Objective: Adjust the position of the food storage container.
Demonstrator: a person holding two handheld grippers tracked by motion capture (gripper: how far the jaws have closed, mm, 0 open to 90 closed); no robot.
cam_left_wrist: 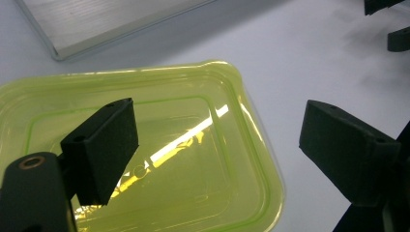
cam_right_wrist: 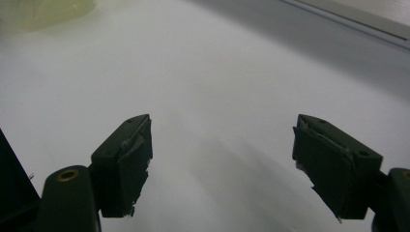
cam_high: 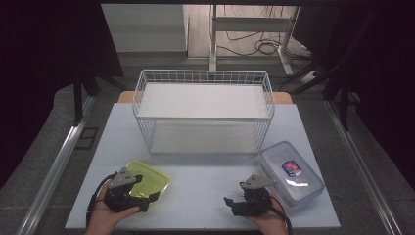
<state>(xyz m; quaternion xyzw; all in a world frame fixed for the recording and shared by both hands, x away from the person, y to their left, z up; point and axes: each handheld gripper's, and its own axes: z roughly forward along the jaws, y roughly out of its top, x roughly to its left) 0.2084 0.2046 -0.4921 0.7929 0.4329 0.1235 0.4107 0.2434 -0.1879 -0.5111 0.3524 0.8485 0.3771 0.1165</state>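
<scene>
Lying beneath the wide-spread left gripper (cam_left_wrist: 217, 145): yellow-green container (cam_left_wrist: 193, 159), untouched. Right gripper (cam_right_wrist: 222, 164), likewise wide, is held low over bare table (cam_right_wrist: 217, 72), empty.

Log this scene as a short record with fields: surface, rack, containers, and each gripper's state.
surface: white table top
rack: white wire two-tier shelf rack, at the table's far middle, both shelves bare
container 1: translucent yellow-green plastic container, near left, in front of the rack
container 2: clear lidded plastic box with blue rim and red-blue label, near right
left gripper: jaws open, over the yellow-green container
right gripper: jaws open over bare table, holding nothing
</scene>
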